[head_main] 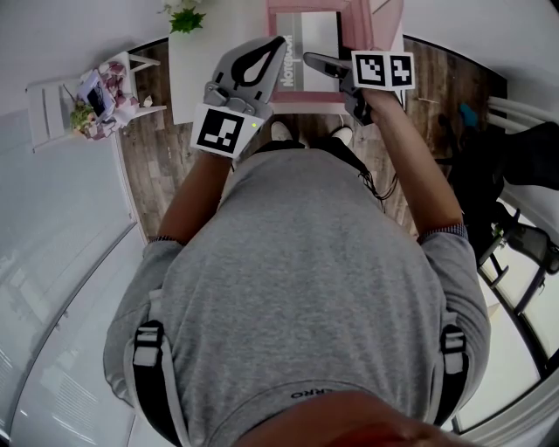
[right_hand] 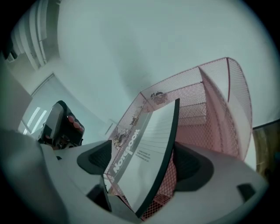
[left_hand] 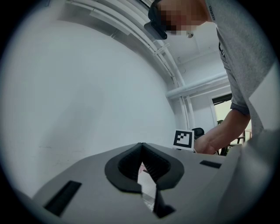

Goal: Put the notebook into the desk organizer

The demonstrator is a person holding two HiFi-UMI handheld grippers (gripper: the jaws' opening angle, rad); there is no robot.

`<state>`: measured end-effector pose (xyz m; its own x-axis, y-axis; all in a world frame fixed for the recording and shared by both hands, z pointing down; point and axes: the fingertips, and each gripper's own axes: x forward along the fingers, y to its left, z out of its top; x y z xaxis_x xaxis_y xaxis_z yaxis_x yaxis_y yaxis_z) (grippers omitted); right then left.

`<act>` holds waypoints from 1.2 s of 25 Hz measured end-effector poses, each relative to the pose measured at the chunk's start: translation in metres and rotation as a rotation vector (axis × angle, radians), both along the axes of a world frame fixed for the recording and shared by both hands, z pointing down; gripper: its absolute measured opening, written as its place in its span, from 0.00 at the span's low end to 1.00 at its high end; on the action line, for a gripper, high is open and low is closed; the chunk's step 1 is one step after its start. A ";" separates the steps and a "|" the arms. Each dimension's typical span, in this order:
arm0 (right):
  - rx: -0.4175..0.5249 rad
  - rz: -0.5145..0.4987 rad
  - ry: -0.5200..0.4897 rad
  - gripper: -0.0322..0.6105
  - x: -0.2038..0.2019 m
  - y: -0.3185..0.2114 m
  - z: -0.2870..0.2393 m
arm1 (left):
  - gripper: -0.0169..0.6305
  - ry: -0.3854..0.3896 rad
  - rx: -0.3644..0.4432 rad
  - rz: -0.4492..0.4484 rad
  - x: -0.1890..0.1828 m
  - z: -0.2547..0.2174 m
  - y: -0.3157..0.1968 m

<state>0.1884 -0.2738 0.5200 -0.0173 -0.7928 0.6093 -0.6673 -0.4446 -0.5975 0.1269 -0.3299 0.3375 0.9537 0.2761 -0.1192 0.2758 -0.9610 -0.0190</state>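
A white notebook [right_hand: 144,153] with a dark edge stands tilted in the pink mesh desk organizer [right_hand: 210,109]. My right gripper [right_hand: 144,165] is open around it, and the dark pads [right_hand: 94,159] on either side stand clear of its covers. From the head view the notebook [head_main: 295,65] sits at the front of the organizer [head_main: 278,17] on a white table, with my right gripper [head_main: 327,70] reaching in beside it. My left gripper [head_main: 278,44] hovers just left of the notebook. Its jaws are shut with nothing between them, and the left gripper [left_hand: 141,146] points up at a bare wall.
The white table [head_main: 192,70] carries a small green plant [head_main: 185,17] at its back. A white side shelf [head_main: 96,96] with flowers and small items stands on the wooden floor at left. A dark device with red buttons [right_hand: 61,124] lies left of the organizer. Dark furniture [head_main: 524,157] is at right.
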 end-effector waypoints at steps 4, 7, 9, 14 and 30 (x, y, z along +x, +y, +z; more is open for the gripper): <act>-0.021 0.017 0.042 0.83 0.003 0.000 -0.002 | 0.05 0.001 -0.003 0.000 -0.001 0.000 -0.001; -0.037 0.010 0.093 0.87 0.003 0.000 -0.005 | 0.05 0.005 -0.003 0.002 -0.002 -0.001 -0.002; -0.039 0.014 0.119 0.88 0.004 -0.001 -0.009 | 0.05 0.006 -0.002 0.002 -0.002 -0.002 -0.002; -0.019 0.018 0.153 0.88 0.003 -0.003 -0.021 | 0.05 0.009 0.003 0.008 -0.003 -0.004 0.000; 0.033 -0.010 0.492 0.82 -0.005 0.007 -0.075 | 0.05 0.001 0.006 0.023 -0.008 -0.004 0.011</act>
